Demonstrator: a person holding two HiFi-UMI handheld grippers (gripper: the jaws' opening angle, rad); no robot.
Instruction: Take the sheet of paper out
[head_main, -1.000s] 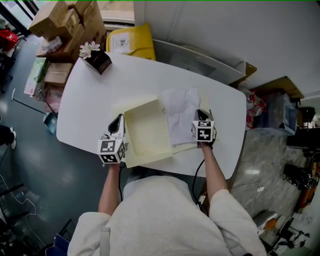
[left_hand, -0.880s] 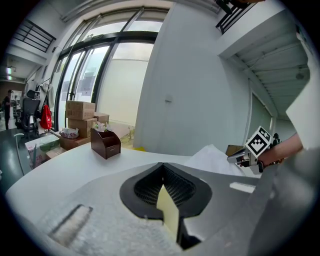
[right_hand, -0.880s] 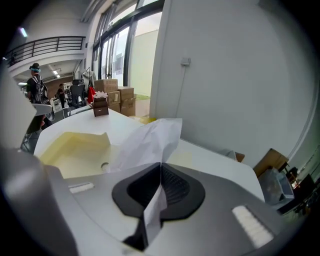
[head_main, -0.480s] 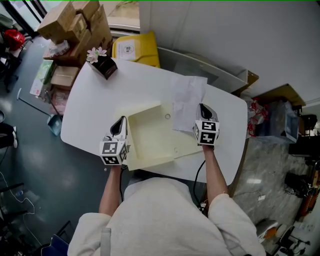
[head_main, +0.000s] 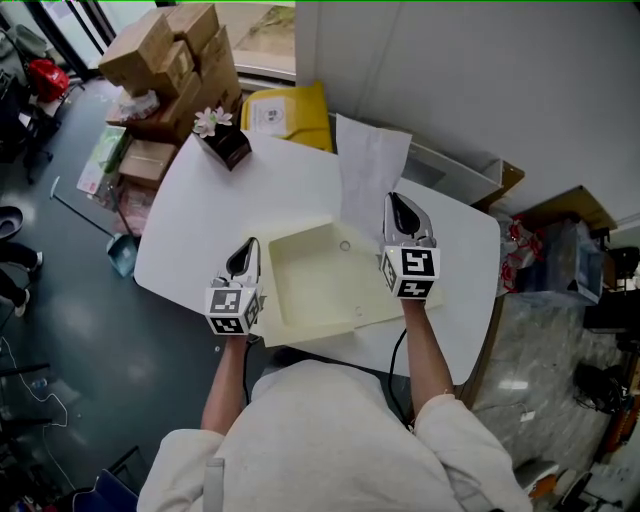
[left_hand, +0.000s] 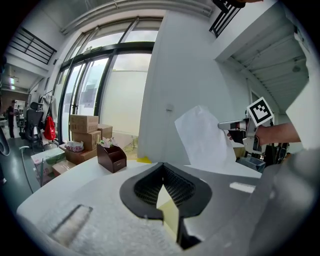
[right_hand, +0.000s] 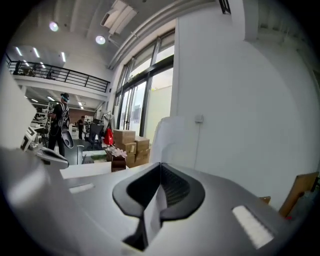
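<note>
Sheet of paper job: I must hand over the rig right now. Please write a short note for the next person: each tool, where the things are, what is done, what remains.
Left tool: shut on the near left edge of the pale yellow folder, which lies open on the white table.
Right tool: shut on one edge of the white sheet of paper, held up in the air.
Done: the sheet is out, clear of the folder, above its far right corner.
Left: probably lay the sheet on a free part of the table, then open both tools.
</note>
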